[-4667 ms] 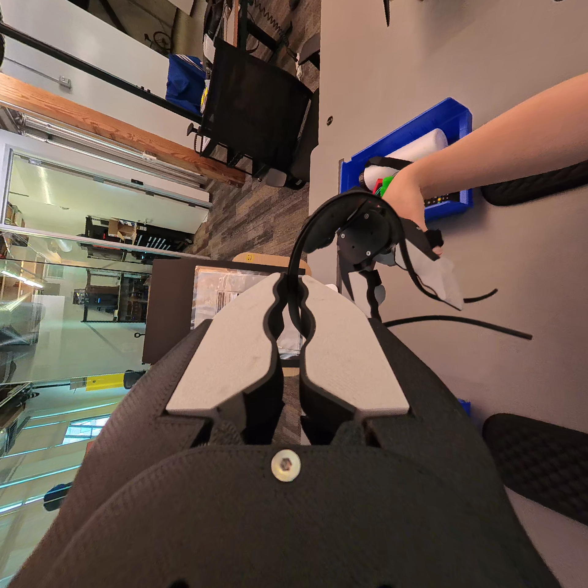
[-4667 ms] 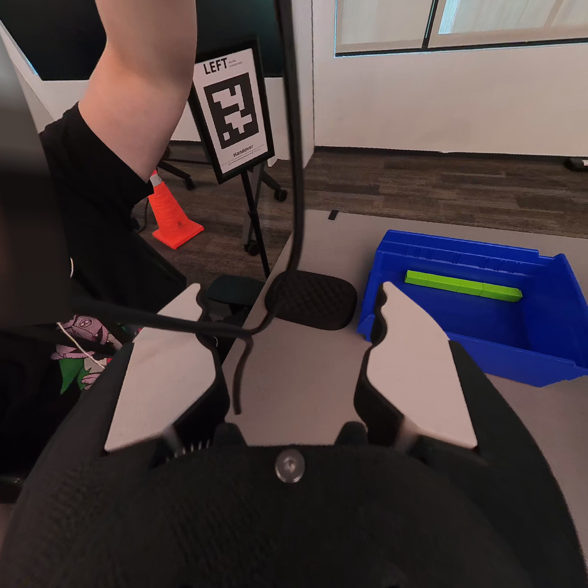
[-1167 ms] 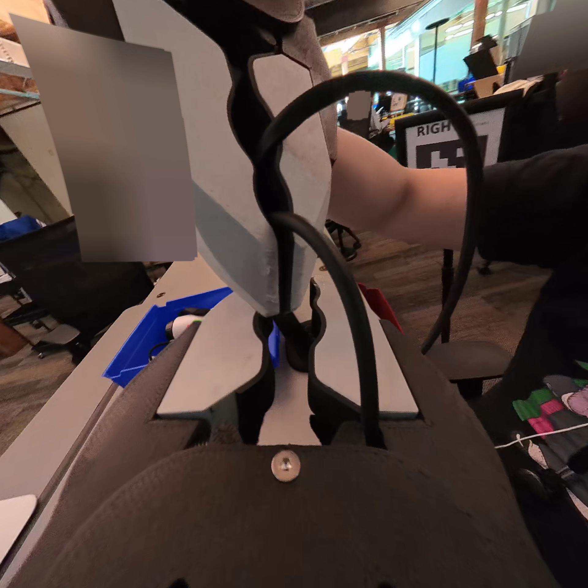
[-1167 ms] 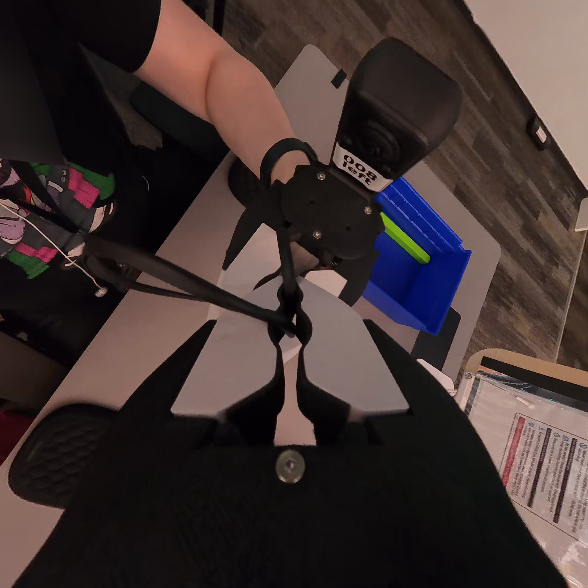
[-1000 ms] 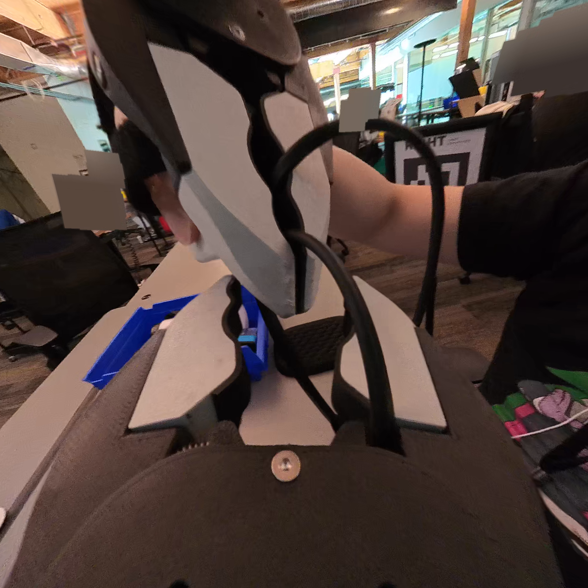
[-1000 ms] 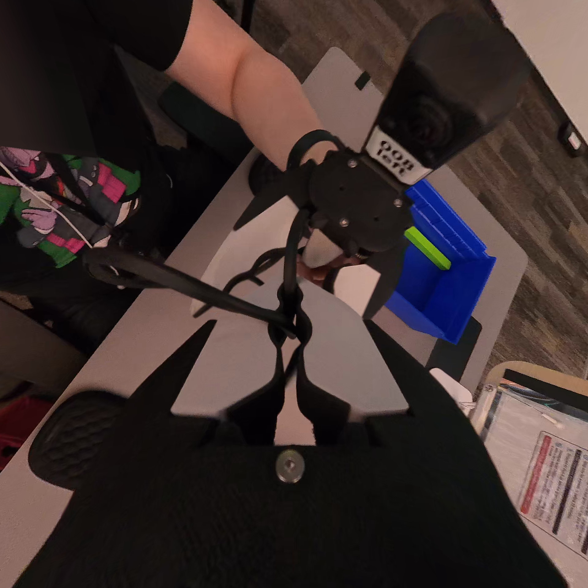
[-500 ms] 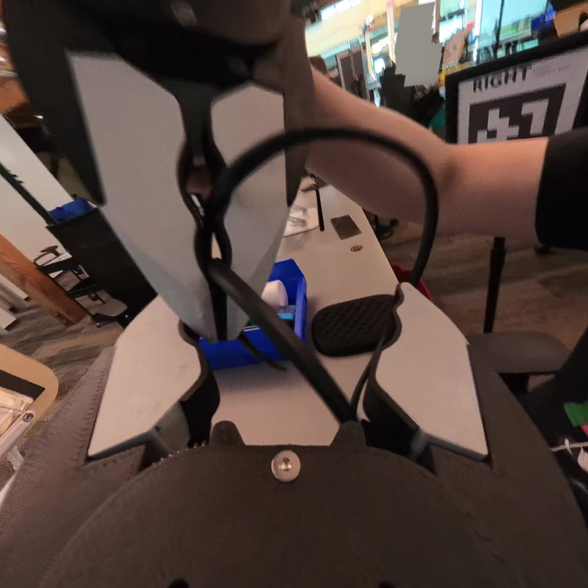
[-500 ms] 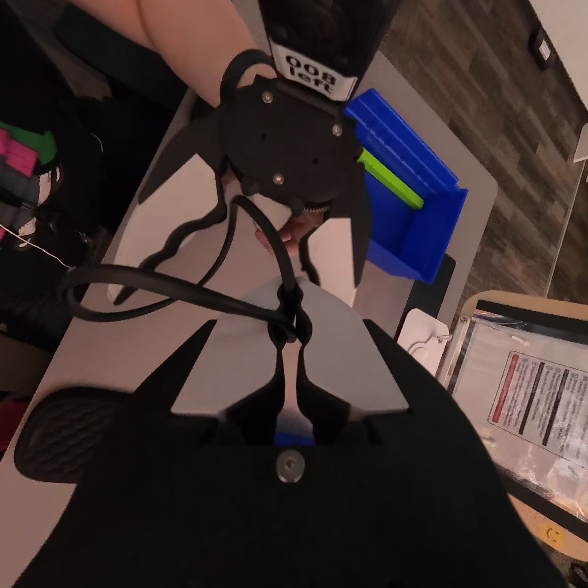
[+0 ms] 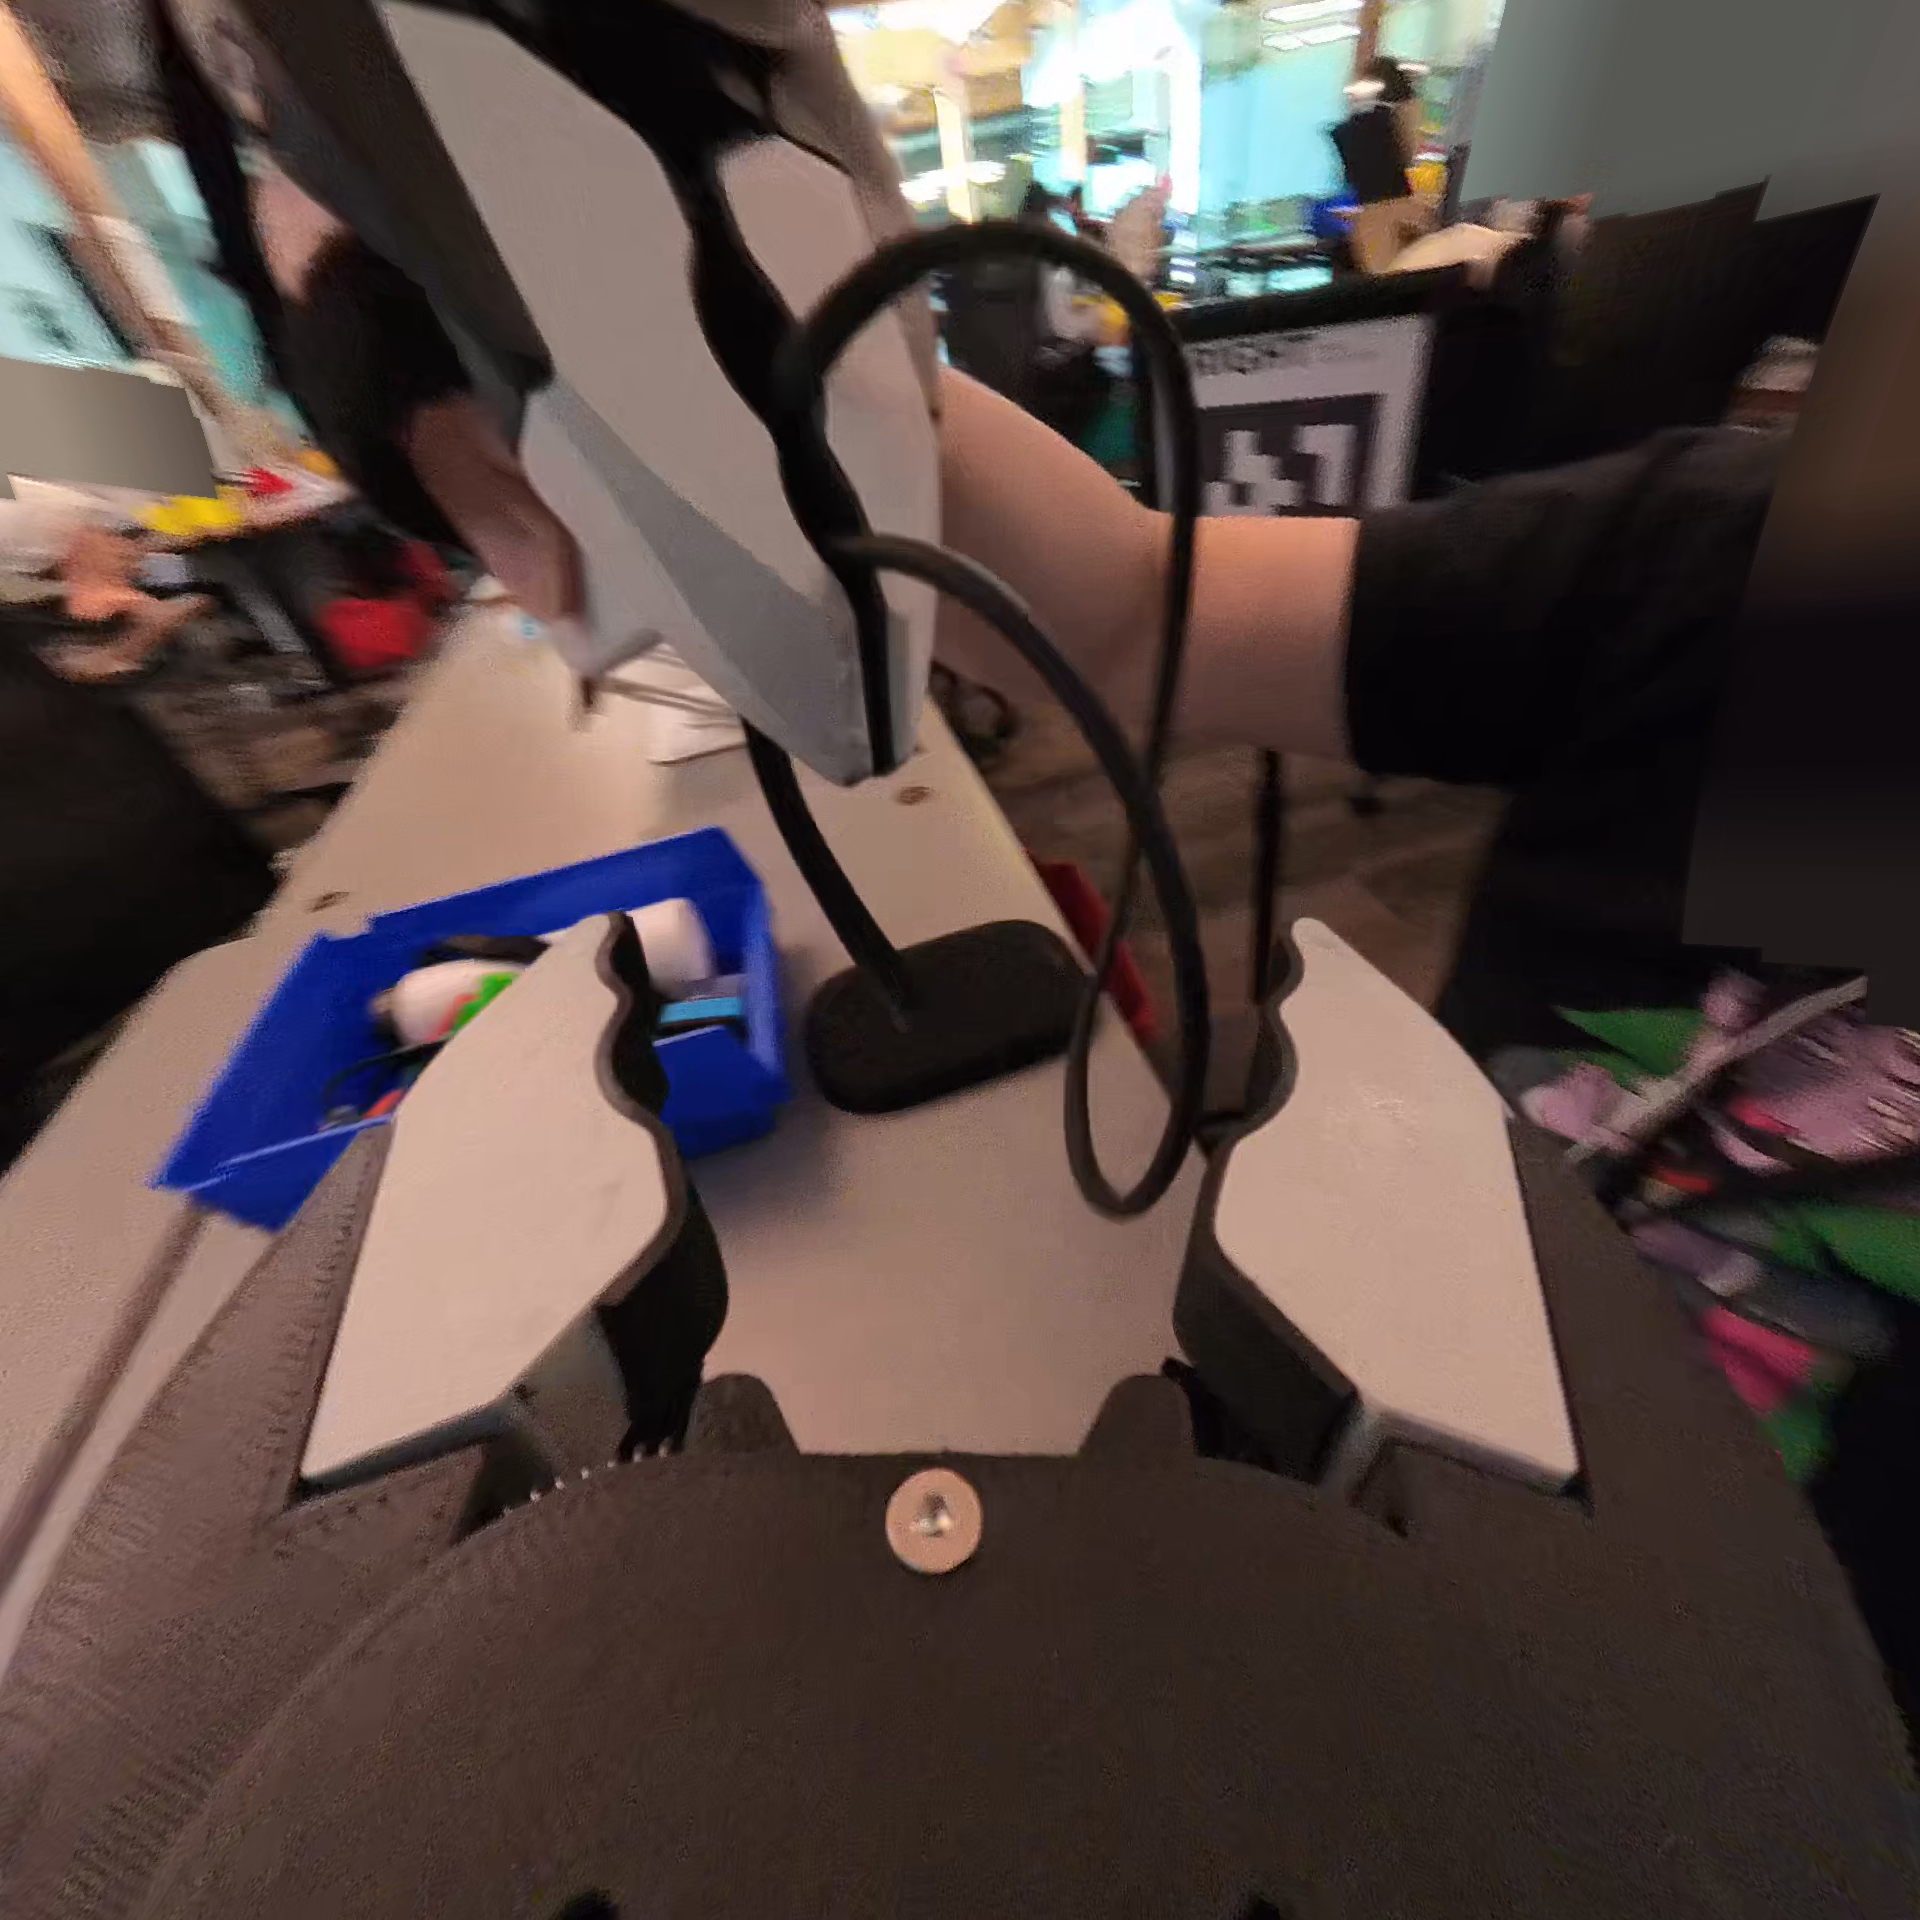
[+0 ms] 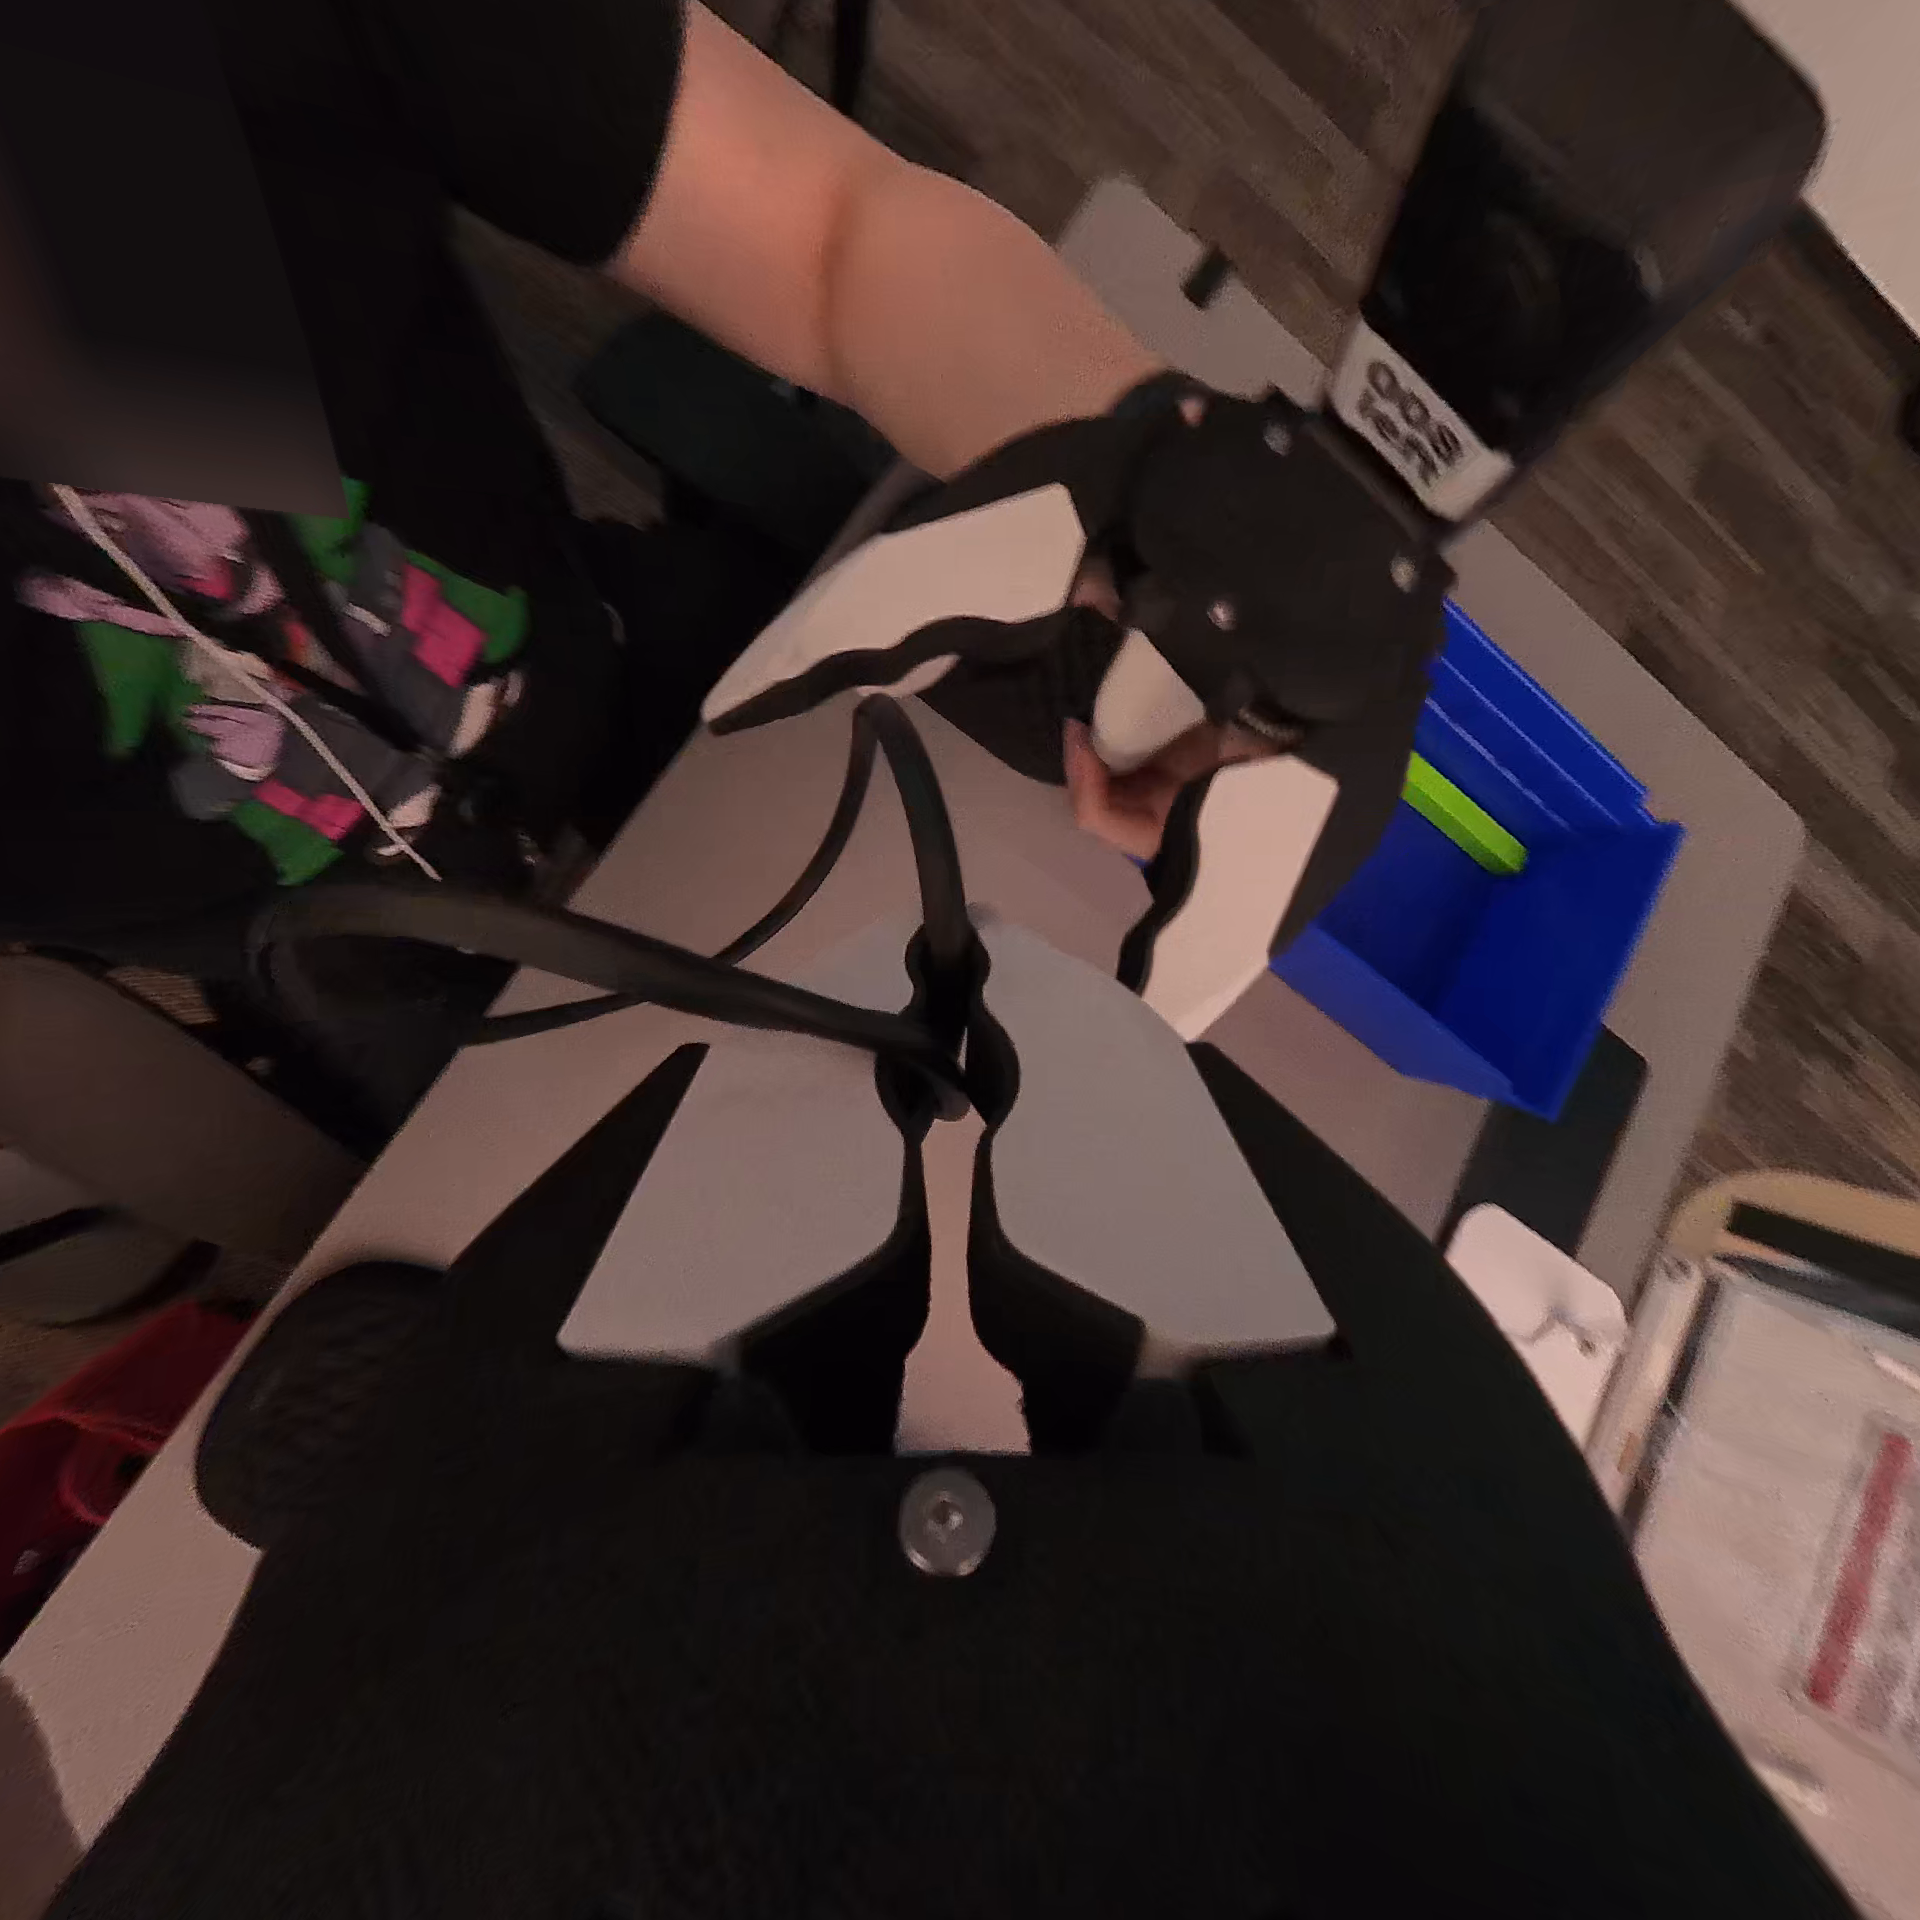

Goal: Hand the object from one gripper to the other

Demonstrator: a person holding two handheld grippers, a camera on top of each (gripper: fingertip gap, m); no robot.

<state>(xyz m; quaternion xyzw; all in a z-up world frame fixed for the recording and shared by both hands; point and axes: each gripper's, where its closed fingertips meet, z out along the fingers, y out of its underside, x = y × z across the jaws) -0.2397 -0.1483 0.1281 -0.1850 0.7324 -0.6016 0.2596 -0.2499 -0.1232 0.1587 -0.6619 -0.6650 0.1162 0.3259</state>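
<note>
1. The right tongs (image 10: 951, 1023) are pressed together on the black cable (image 9: 1138, 727), pinching it near their tips. The rest of the cable loops free in the air above the tabletop (image 9: 914, 1288).
2. The left tongs (image 9: 940, 1049) are spread wide and hold nothing. In the left wrist view the cable's low loop hangs just beside the inner edge of one finger.
3. Risk: that loop could snag on the open left finger as the two tools part. A tug there might drag the cable through the right tongs' narrow pinch, or pull it out altogether.
4. Risk: the grip sits on a thin, round, springy cable close to the tips. A quick swing could let it slip or twist, and it would then fall to the tabletop near the black pad (image 9: 940, 1013) or the blue bin (image 9: 312, 1049).
5. Risk: both views are smeared by motion, so the tools look to be moving fast while near each other. A clash of fingers is possible.
6. Against 1.2 s ago: the left tongs were then closed on the cable along with the right. They have since let go and opened fully.
7. Against 0.5 s ago: the left tongs have drawn further off from the right, and the cable no longer lies between the left fingers. The handover looks all but done.
</note>
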